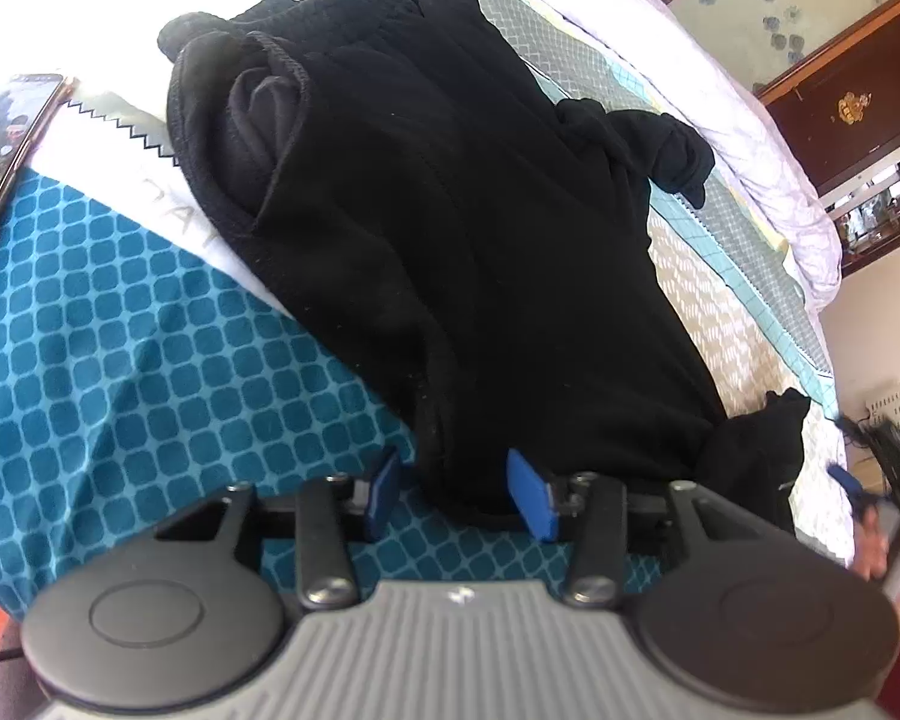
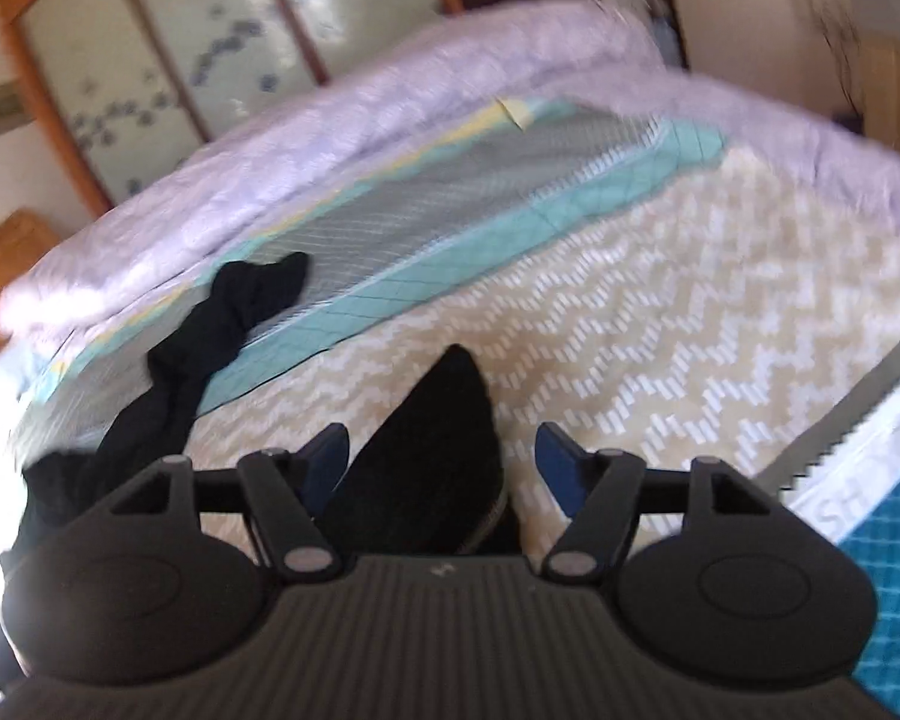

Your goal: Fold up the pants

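- The patterned bedspread (image 1: pixel 120 360), with teal rounded squares, a beige zigzag panel and a white band edged in black saw-teeth, covers the bed. The band carries pale grey lettering: something like "SH" shows at 4 o'clock in the right wrist view, but blur keeps the rest unreadable.
- The black knit pants (image 1: pixel 450 228) lie along the bedspread, running from 12 o'clock down to 6 o'clock in the left wrist view. The fabric is bunched and creased, with an open hem and its lighter grey inside showing at 10 o'clock, and a twisted lump of cloth sticking out at 2 o'clock.
- The pale lilac quilted duvet (image 2: pixel 330 120) is heaped along the far side of the bed, beyond the pants.
- The left gripper (image 1: pixel 459 492), with blue pads, points along the pants from their near end; its jaws stand apart, straddling the cloth edge without pinching it.
- The right gripper (image 2: pixel 444 456) is tilted, facing the duvet; its jaws are spread wide, and a pointed fold of the pants rises between them, touching neither pad.
- A dark smartphone (image 1: pixel 6 162) lies at 9 o'clock in the left wrist view, on the bedspread just beside the white band.
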